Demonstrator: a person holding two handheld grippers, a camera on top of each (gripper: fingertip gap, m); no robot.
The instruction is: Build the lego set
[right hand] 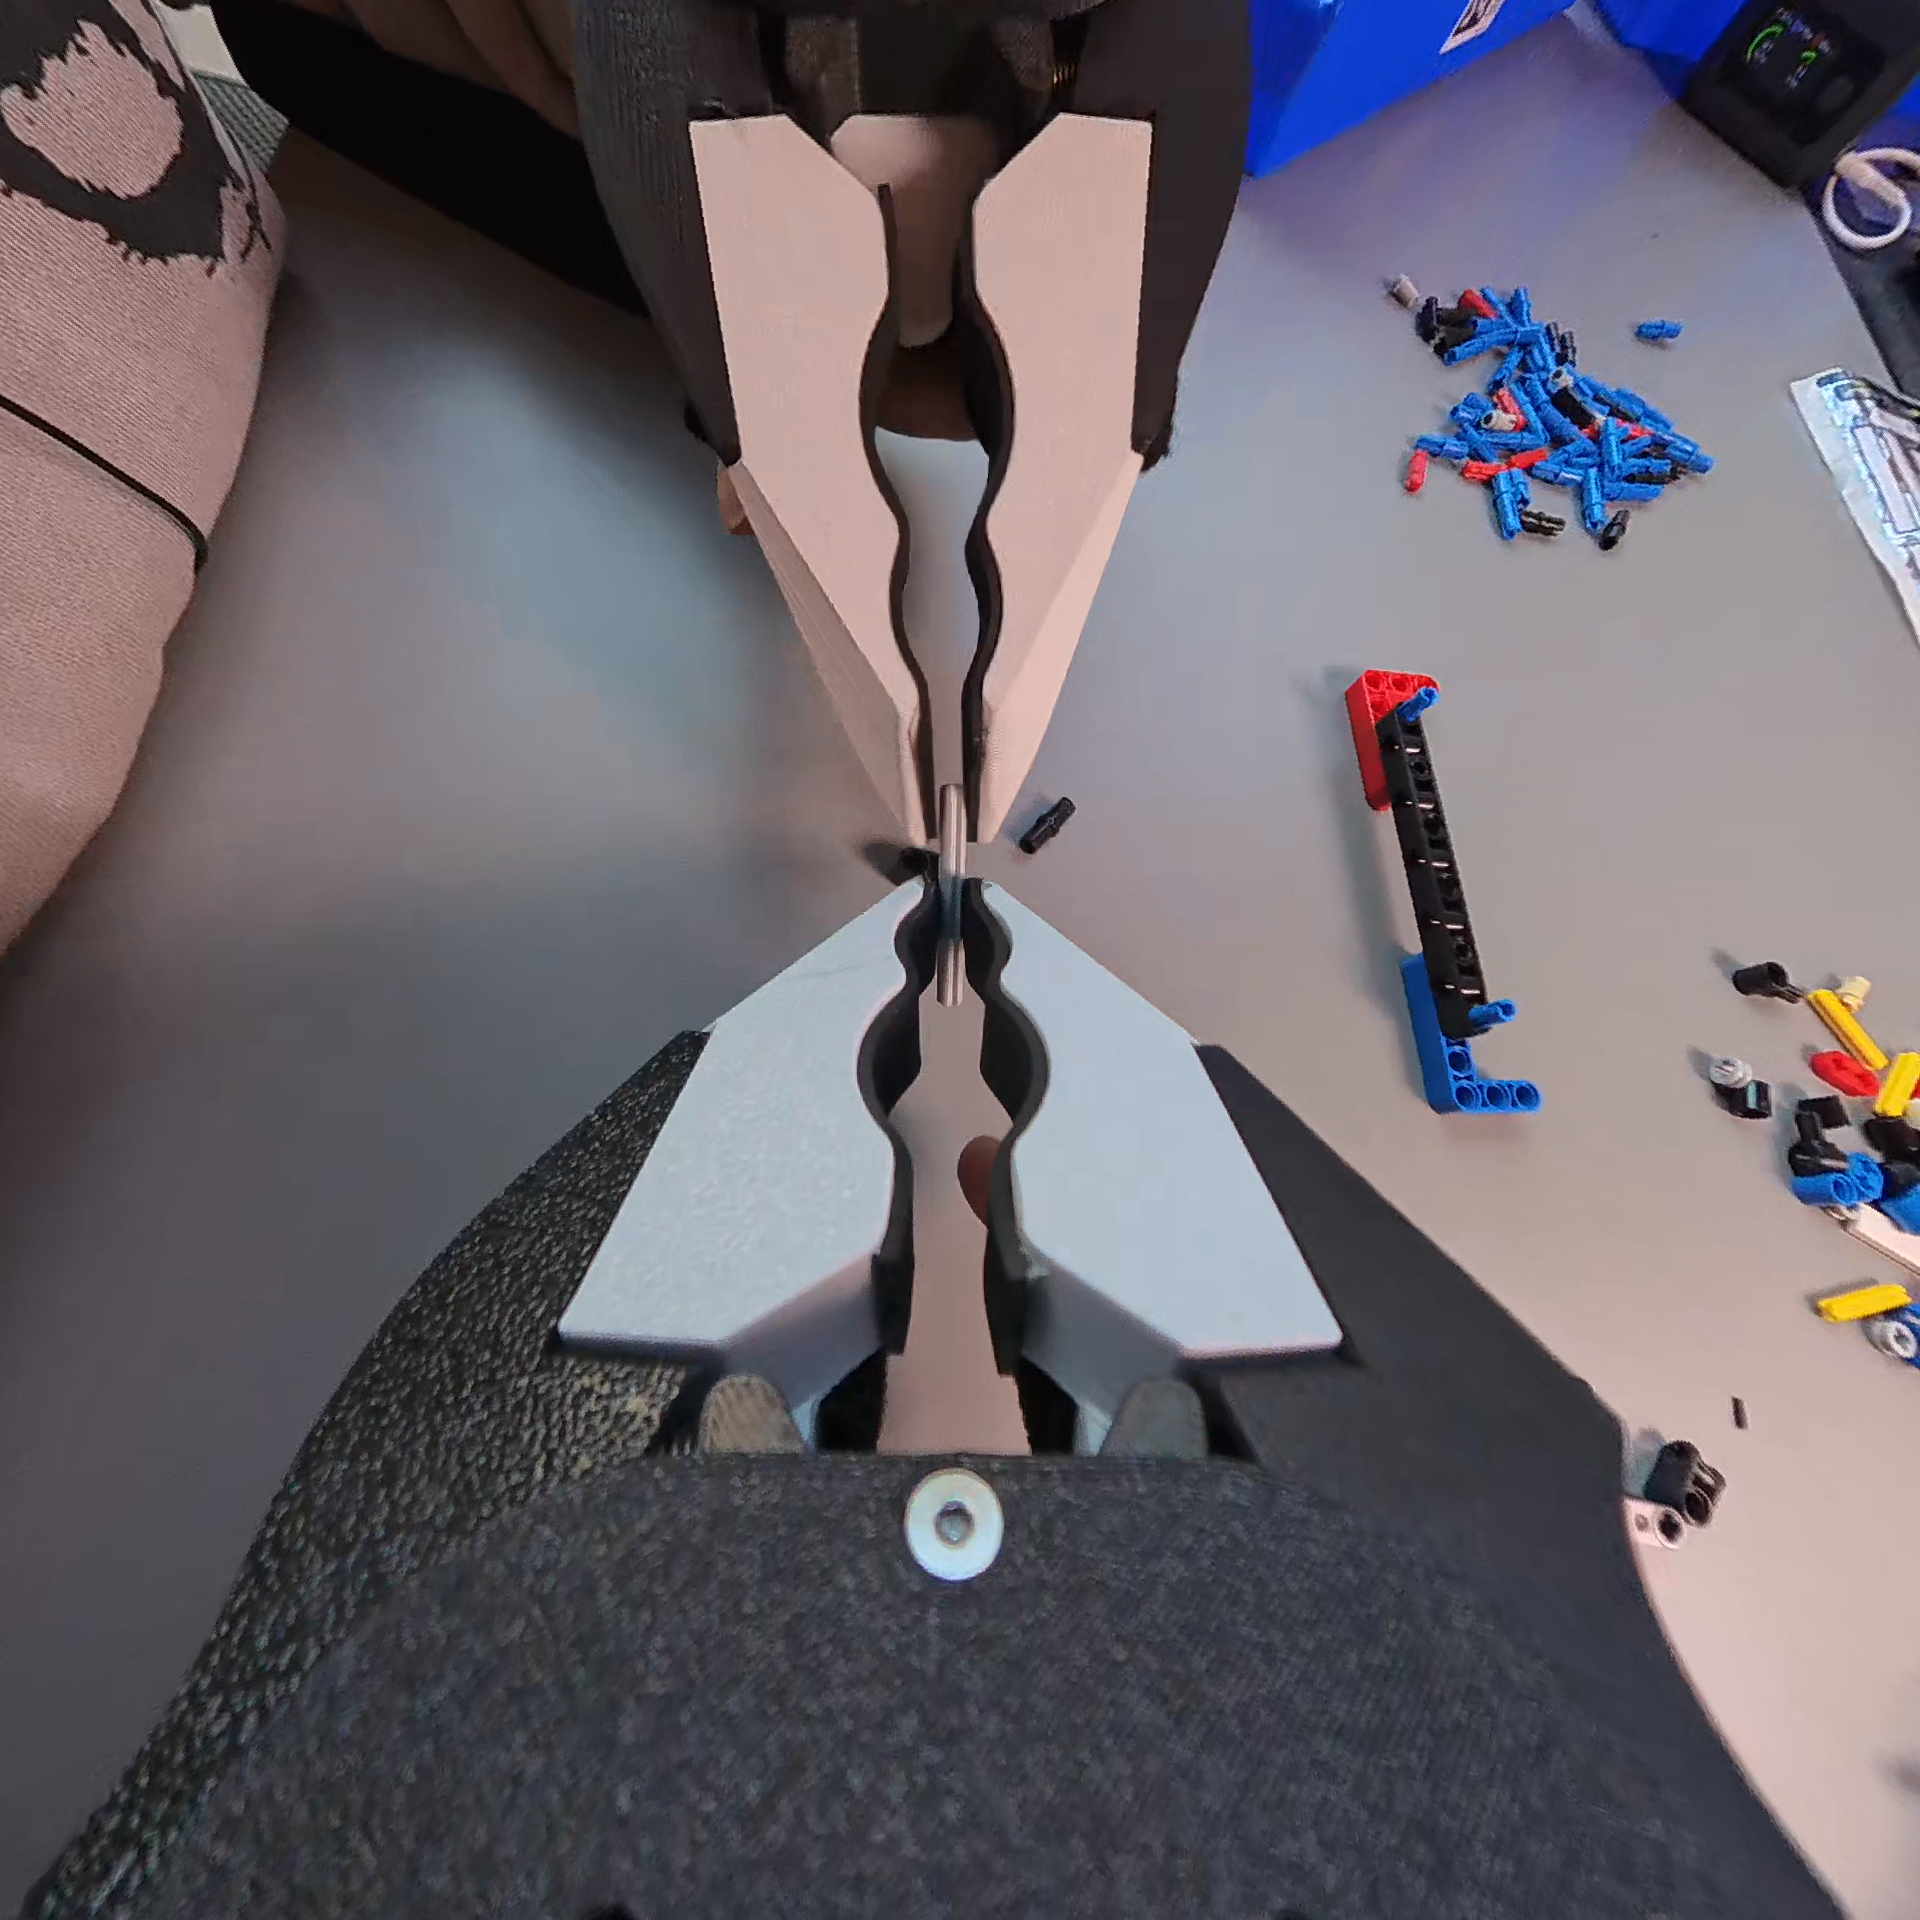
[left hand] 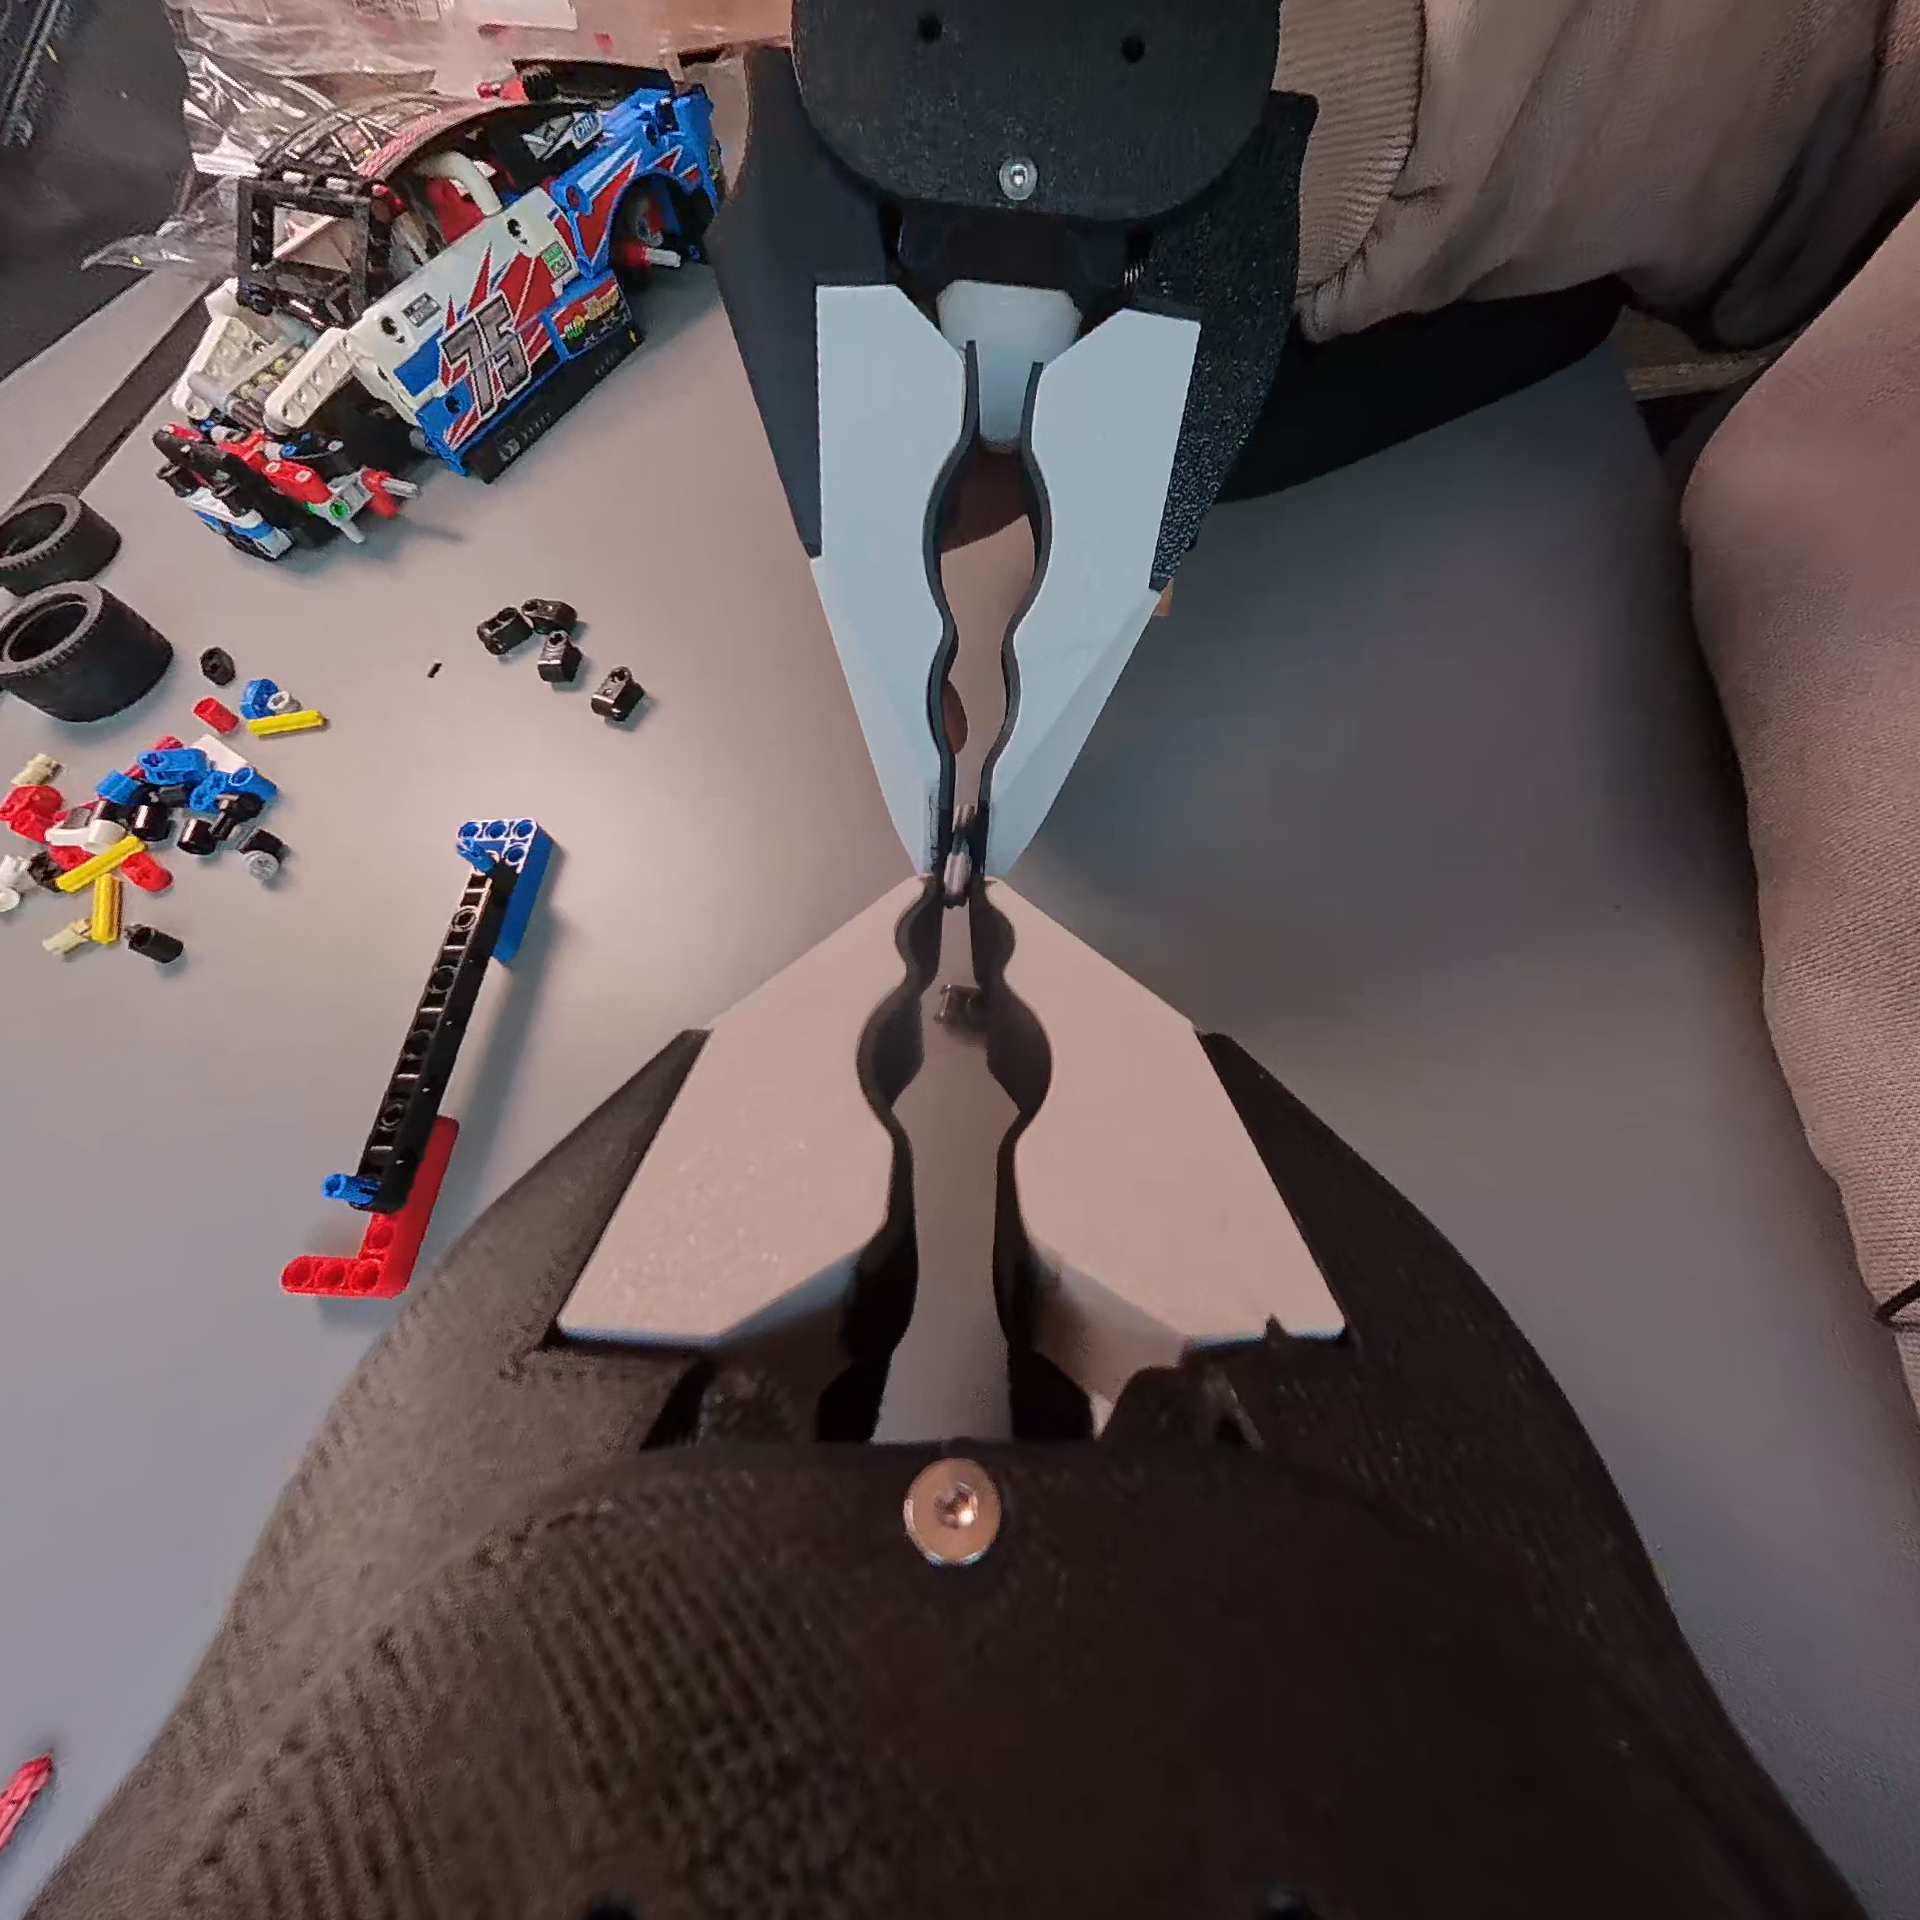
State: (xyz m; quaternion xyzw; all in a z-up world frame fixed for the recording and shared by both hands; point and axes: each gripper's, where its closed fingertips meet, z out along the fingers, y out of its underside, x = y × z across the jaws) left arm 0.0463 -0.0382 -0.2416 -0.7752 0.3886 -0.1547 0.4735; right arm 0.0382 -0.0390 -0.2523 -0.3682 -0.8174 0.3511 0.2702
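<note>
- A thin grey axle (right hand: 951, 894) is held above the grey table (right hand: 520, 727), at the point where the two grippers meet tip to tip.
- The right gripper (right hand: 948, 902) is nearly closed, its tips pinching one end of the axle; the left gripper (left hand: 951, 894), facing it, is likewise narrowed to a slit and grips the other end.
- A small black pin (right hand: 1046, 825) lies on the table just beside the meeting tips; in the left wrist view a small dark piece (left hand: 958, 1006) shows between the left gripper's fingers – whether it is held I cannot tell.
- Farther out lies a black beam assembly (left hand: 436, 1049) with a blue angle piece at one end and a red one at the other.
- Loose mixed pieces (left hand: 135, 821) and a few black connectors (left hand: 556, 655) are scattered near it – none in a container.
- A heap of mostly blue pins (right hand: 1548, 436) sits well apart.
- Beyond are two black tyres (left hand: 62, 613) and the part-built race car (left hand: 436, 301) in blue, white and red, with clear plastic bags (left hand: 270, 73) behind; their contents cannot be made out.
</note>
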